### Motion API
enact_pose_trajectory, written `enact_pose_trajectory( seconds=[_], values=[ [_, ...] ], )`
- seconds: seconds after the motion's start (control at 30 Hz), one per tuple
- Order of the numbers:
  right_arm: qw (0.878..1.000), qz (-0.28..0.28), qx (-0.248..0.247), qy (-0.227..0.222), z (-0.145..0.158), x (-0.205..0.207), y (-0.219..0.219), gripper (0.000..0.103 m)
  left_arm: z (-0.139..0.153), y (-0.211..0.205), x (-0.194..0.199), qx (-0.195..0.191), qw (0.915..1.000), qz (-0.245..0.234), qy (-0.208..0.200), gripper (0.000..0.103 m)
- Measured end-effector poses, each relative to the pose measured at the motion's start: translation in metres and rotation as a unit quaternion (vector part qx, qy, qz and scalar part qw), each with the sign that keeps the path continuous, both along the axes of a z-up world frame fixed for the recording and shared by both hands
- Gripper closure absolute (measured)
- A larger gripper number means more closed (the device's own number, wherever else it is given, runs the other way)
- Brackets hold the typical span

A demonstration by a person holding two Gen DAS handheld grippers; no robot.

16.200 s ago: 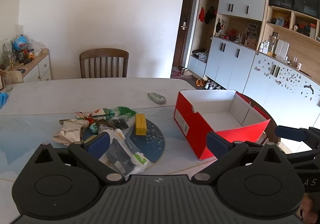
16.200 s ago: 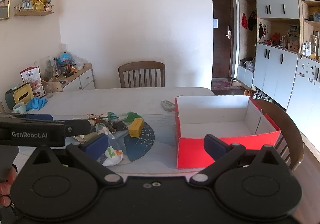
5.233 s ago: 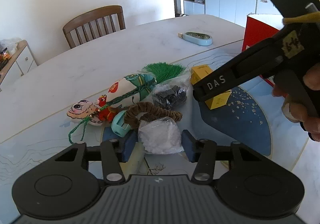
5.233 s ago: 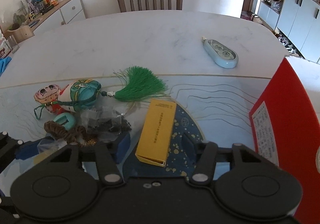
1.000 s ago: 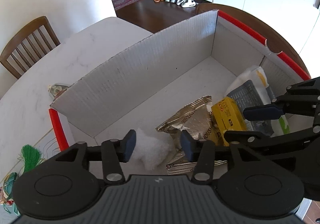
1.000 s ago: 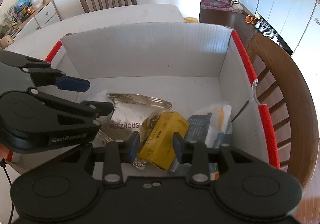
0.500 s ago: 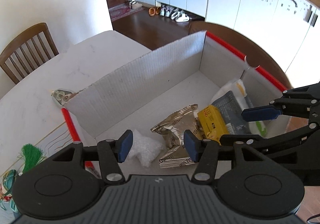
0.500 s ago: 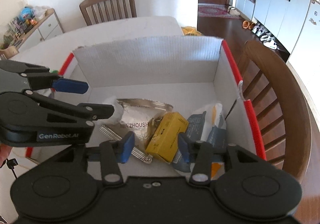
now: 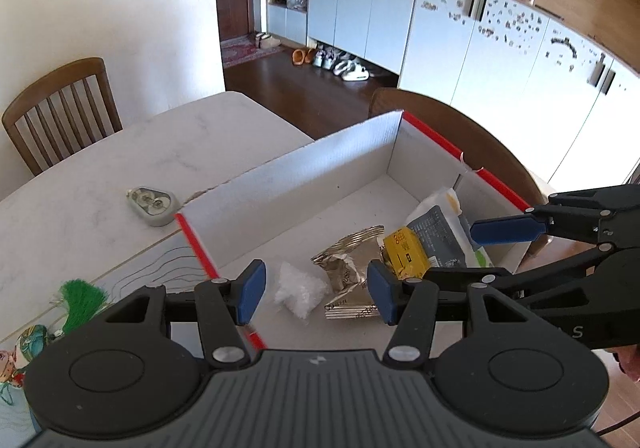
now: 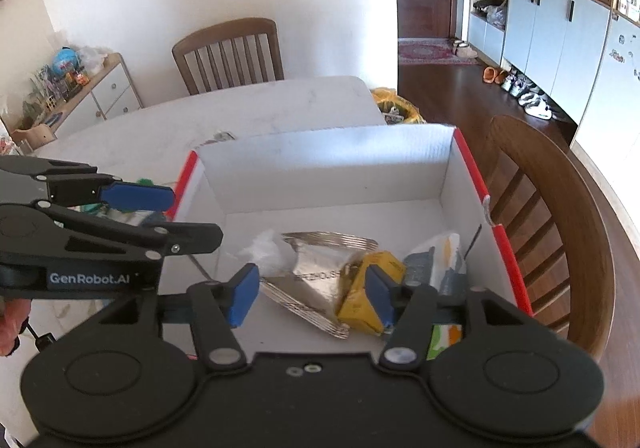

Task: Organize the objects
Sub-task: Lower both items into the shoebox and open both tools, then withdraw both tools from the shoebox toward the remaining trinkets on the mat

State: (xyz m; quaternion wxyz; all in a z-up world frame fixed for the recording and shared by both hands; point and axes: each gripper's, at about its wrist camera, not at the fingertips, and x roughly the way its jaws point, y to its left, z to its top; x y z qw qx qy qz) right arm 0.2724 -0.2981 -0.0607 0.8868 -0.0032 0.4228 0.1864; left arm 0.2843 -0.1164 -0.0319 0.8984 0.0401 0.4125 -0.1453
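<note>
in the right wrist view, white lettering reading "genrobot.ai" stands on the black body of the left gripper (image 10: 160, 216), at about nine o'clock in the frame. in the left wrist view, a single pale letter "s" shows on the black body of the right gripper (image 9: 472, 252), at about four o'clock near the frame edge. the silver foil packet (image 10: 320, 268) in the red box (image 10: 496, 224) carries dark print, too blurred to read. the yellow carton (image 9: 404, 256) bears small marks, also illegible.
</note>
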Motion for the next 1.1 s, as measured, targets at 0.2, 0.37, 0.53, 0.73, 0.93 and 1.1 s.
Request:
enact_pose_trajectory(
  seconds=[0.2, 0.37, 0.53, 0.73, 0.93, 1.1],
  values=[
    [1.000, -0.003, 0.005, -0.012, 0.010, -0.013, 0.021, 0.039, 0.010, 0.026, -0.015, -0.008, 0.9998, 0.009, -0.014, 0.039],
    [1.000, -0.008, 0.011, -0.012, 0.012, -0.020, 0.043, 0.037, 0.013, 0.054, -0.025, -0.016, 0.9995, 0.022, -0.019, 0.031],
    [1.000, -0.012, 0.019, -0.010, 0.013, -0.027, 0.066, 0.032, 0.014, 0.084, -0.035, -0.023, 0.9988, 0.037, -0.021, 0.023],
    [0.999, -0.015, 0.030, -0.016, 0.015, -0.037, 0.093, 0.020, 0.013, 0.119, -0.048, -0.031, 0.9980, 0.047, -0.027, 0.021],
    [0.999, -0.011, 0.029, -0.020, 0.017, -0.043, 0.119, 0.015, 0.012, 0.150, -0.057, -0.040, 0.9970, 0.058, -0.030, 0.017],
    [0.999, -0.004, 0.029, -0.023, 0.017, -0.049, 0.141, 0.011, 0.009, 0.170, -0.062, -0.038, 0.9965, 0.065, -0.037, 0.014]
  ],
)
